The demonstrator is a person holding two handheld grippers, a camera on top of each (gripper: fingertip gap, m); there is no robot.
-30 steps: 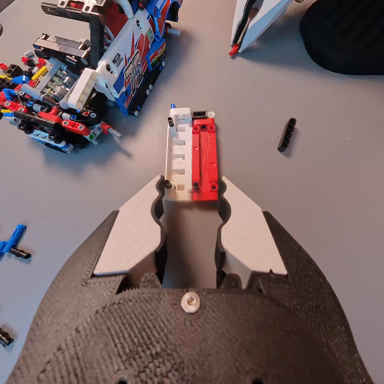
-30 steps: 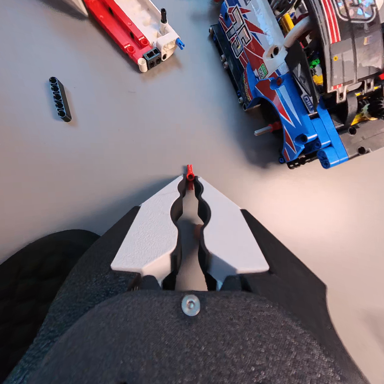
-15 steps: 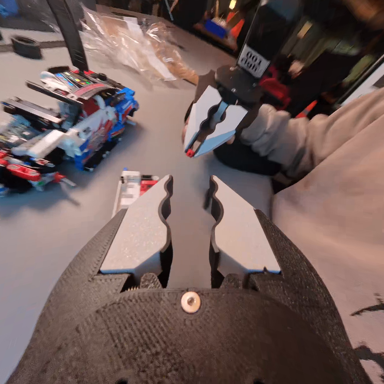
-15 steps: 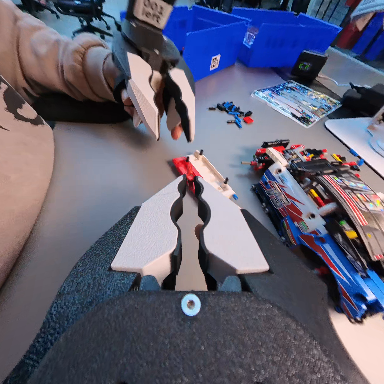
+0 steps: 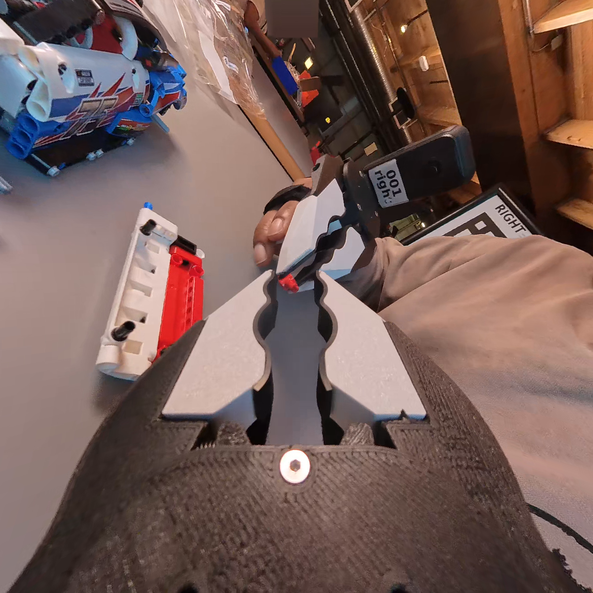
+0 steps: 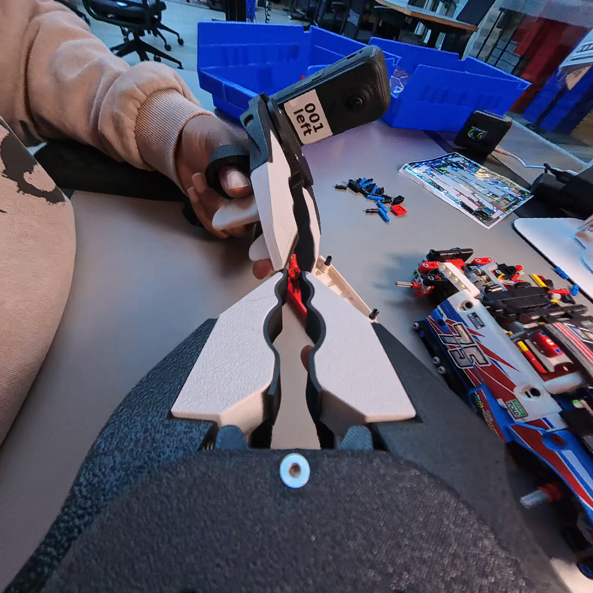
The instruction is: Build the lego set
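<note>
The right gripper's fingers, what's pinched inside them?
A small red pin sticks out of the right gripper, shut on it. How far it reaches between the fingers is covered.

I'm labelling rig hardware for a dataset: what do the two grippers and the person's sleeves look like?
Each gripper, left and right, has light grey wedge fingers with wavy black inner pads, a textured black body with a silver screw, and a black camera bearing a white sticker. Both sleeves are beige with ribbed cuffs.
</note>
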